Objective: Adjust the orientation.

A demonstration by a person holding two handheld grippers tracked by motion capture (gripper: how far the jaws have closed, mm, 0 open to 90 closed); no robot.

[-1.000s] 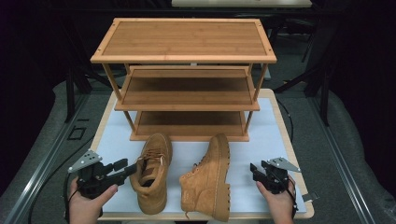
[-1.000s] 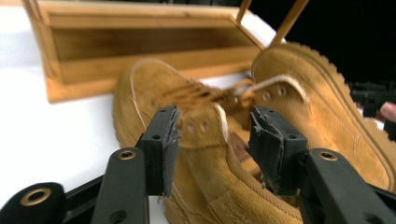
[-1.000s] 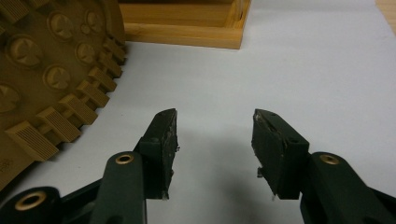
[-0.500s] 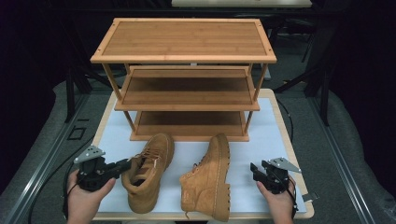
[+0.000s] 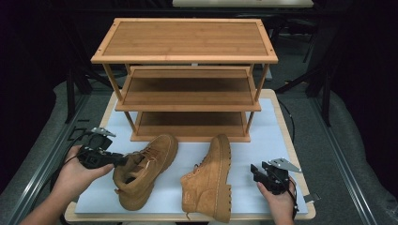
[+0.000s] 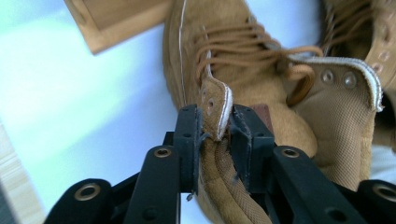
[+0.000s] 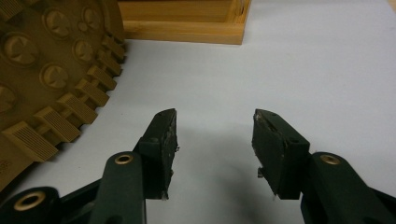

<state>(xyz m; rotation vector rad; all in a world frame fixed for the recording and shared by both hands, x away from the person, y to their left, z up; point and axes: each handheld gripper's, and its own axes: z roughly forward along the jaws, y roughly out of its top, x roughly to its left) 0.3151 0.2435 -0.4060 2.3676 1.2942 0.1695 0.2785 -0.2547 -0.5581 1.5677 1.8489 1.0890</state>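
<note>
Two tan suede boots lie on the white mat in front of a three-tier bamboo shoe rack (image 5: 185, 42). The left boot (image 5: 145, 168) is tilted with its toe toward the rack. My left gripper (image 5: 123, 161) is shut on that boot's collar edge (image 6: 215, 109), with both jaws pinching the padded rim. The right boot (image 5: 211, 180) lies on its side, its lugged sole (image 7: 51, 79) facing right. My right gripper (image 5: 256, 172) stands open just right of that sole, low over the mat, with nothing between its fingers.
The rack's bottom shelf (image 5: 190, 124) and middle shelf (image 5: 187, 91) carry nothing. Its base rail (image 7: 182, 28) lies just ahead of the right gripper. White mat (image 5: 270, 136) stretches bare at the right. The table's wooden edge (image 5: 291, 140) borders the mat.
My left gripper has lifted and swung the left boot leftward and up, tilting its toe toward the rack. The right gripper and right boot have stayed put.
</note>
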